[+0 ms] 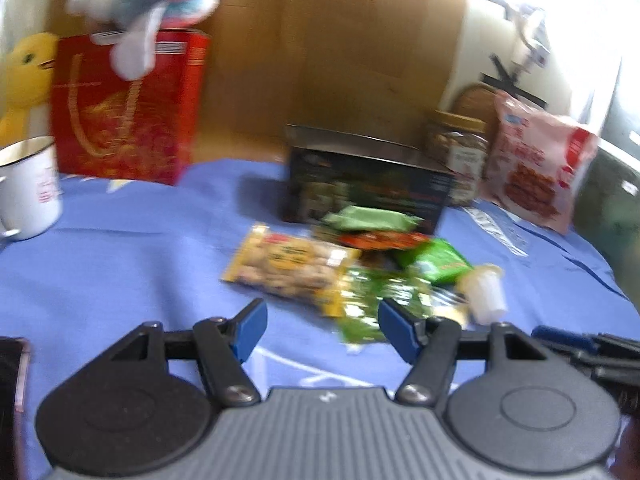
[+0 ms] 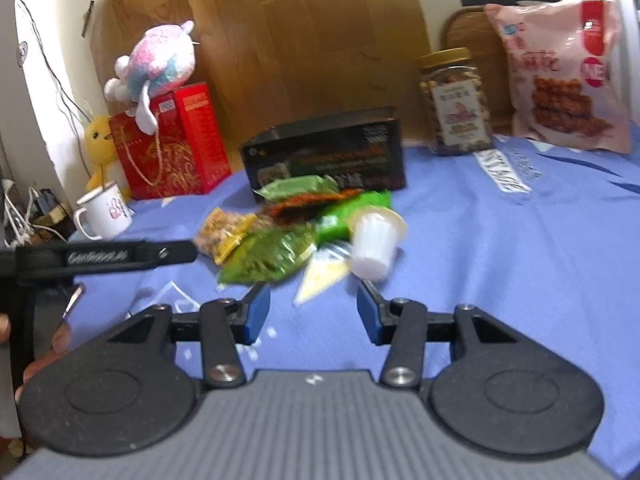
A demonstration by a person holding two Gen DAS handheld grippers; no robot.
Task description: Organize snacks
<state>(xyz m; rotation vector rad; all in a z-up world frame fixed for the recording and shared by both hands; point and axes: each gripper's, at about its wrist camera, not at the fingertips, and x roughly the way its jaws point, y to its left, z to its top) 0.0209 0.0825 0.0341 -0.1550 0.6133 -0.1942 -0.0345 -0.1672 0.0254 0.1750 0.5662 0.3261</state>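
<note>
A pile of snacks lies on the blue cloth in front of a dark open box (image 1: 360, 184) (image 2: 328, 156). It holds a yellow peanut bag (image 1: 288, 268) (image 2: 224, 232), green packets (image 1: 372, 218) (image 2: 264, 258), a red packet (image 1: 380, 240) and a tipped white jelly cup (image 1: 484, 292) (image 2: 374, 244). My left gripper (image 1: 320, 330) is open and empty just short of the pile. My right gripper (image 2: 312, 312) is open and empty, its fingers below the cup and a pale triangular packet (image 2: 320, 276).
A red gift box (image 1: 128, 108) (image 2: 176, 144) with plush toys stands back left, beside a white mug (image 1: 28, 188) (image 2: 106, 212). A nut jar (image 1: 460, 152) (image 2: 454, 104) and a pink snack bag (image 1: 536, 164) (image 2: 568, 76) stand back right. Cardboard backs the table.
</note>
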